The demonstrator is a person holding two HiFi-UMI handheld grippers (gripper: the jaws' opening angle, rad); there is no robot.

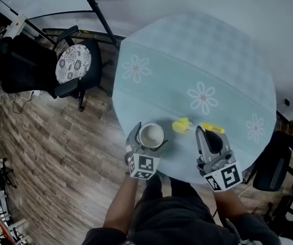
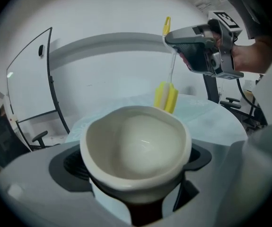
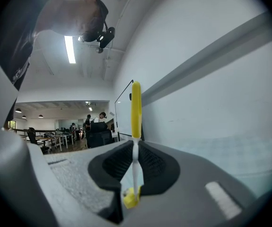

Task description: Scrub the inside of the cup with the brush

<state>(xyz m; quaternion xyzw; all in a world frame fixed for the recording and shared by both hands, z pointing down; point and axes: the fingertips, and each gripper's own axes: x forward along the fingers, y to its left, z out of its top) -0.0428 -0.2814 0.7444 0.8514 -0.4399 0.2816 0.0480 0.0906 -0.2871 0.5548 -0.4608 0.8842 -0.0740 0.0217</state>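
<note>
Floral table (image 1: 228, 60), left gripper (image 1: 150, 136) clamping cream cup (image 2: 140, 145), right gripper (image 3: 135, 170) pinching yellow brush (image 3: 136, 110)

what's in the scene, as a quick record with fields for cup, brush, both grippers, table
cup: white, inside looks empty, held over the table edge
brush: yellow head outside the cup, just past its rim
left gripper: shut on the cup
right gripper: shut on the brush's thin stem
table: round, pale blue flowered cloth
task: scrubbing not yet begun
</note>
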